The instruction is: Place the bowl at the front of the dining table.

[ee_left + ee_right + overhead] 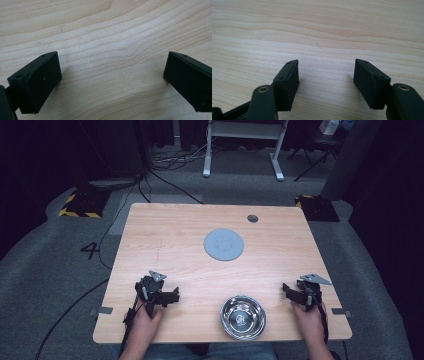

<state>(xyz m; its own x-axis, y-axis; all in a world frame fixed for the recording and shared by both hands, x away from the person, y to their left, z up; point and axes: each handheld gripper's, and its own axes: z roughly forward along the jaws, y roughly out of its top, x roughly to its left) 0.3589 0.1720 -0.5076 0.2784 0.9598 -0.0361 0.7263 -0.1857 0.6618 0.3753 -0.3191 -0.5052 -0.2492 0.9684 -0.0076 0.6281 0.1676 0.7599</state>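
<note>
The wooden table (175,240) carries a grey round disc (223,244) near its centre and a steel bowl (243,316) at the near edge (well apart). A dark grommet hole (252,218) sits near the far edge.

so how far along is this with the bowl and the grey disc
Nothing looks done yet. The shiny round steel bowl sits untouched near the front edge of the pale wooden table, and the flat grey round disc lies apart at mid-table. Nothing is in hand: the left tongs and right tongs rest open on bare wood. Any handling of the bowl or disc is still ahead.
</note>
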